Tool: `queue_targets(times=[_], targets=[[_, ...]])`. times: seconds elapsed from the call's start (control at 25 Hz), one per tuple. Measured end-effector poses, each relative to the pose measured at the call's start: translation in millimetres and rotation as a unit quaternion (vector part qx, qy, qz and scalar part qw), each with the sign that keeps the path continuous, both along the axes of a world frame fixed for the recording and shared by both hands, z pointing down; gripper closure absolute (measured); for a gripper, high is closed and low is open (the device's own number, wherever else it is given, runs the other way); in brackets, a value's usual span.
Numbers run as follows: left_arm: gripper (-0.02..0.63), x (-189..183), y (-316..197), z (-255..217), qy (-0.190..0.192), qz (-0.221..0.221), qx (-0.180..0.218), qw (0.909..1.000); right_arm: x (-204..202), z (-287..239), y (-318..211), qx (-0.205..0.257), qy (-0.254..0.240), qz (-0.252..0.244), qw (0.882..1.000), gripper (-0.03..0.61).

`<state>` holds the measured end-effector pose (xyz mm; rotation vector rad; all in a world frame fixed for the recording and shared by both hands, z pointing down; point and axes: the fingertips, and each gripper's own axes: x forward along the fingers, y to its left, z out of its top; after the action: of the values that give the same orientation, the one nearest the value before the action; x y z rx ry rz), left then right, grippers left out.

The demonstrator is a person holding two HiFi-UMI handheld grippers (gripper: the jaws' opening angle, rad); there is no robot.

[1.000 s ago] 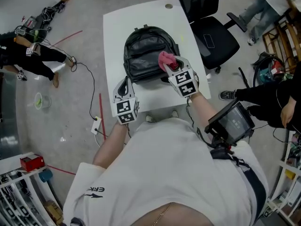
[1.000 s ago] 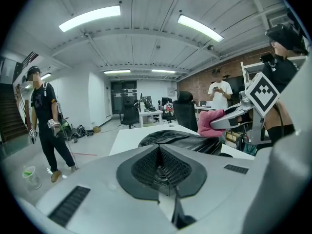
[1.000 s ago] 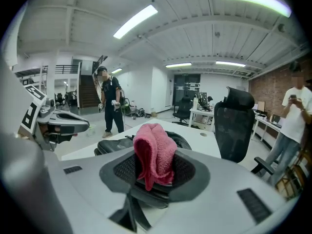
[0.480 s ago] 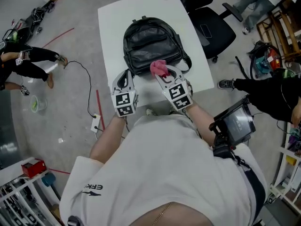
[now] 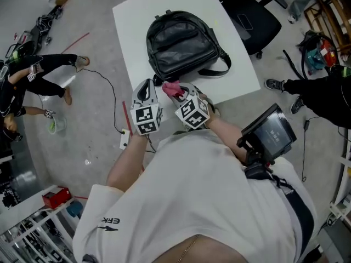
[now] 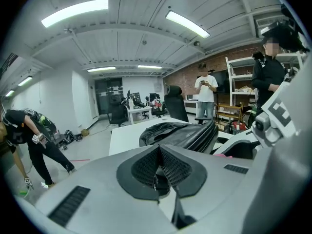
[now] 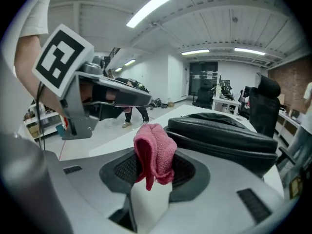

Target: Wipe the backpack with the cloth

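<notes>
A black leather backpack lies flat on the white table; it also shows in the left gripper view as the backpack and in the right gripper view as the backpack. My right gripper is shut on a pink cloth, held at the bag's near edge by the table's front; the cloth stands bunched between its jaws. My left gripper is shut with nothing in it, just left of the bag, beside the right gripper.
A black office chair stands right of the table. People stand or crouch on the floor at the left and right. A cable and red floor tape run near the table's left side.
My right gripper has drawn the cloth back off the backpack's top to its near edge. The left gripper has stayed beside it.
</notes>
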<state>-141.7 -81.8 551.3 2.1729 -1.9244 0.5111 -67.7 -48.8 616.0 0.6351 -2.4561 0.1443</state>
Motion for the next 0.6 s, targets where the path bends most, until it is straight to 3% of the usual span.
queue_targets(times=[0.28,0.6], targets=[[0.611,2.8,-2.2,8.9,-0.004,0.014,-0.006,0.9999,24.0,18.4,-27.3,-0.004,0.023,0.053,0.998,0.431],[0.611,21.1,-11.5,8.7,0.006,0.029,-0.001,0.9996,94.9,19.8,-57.7,0.001,0.043,0.129,0.991,0.431]])
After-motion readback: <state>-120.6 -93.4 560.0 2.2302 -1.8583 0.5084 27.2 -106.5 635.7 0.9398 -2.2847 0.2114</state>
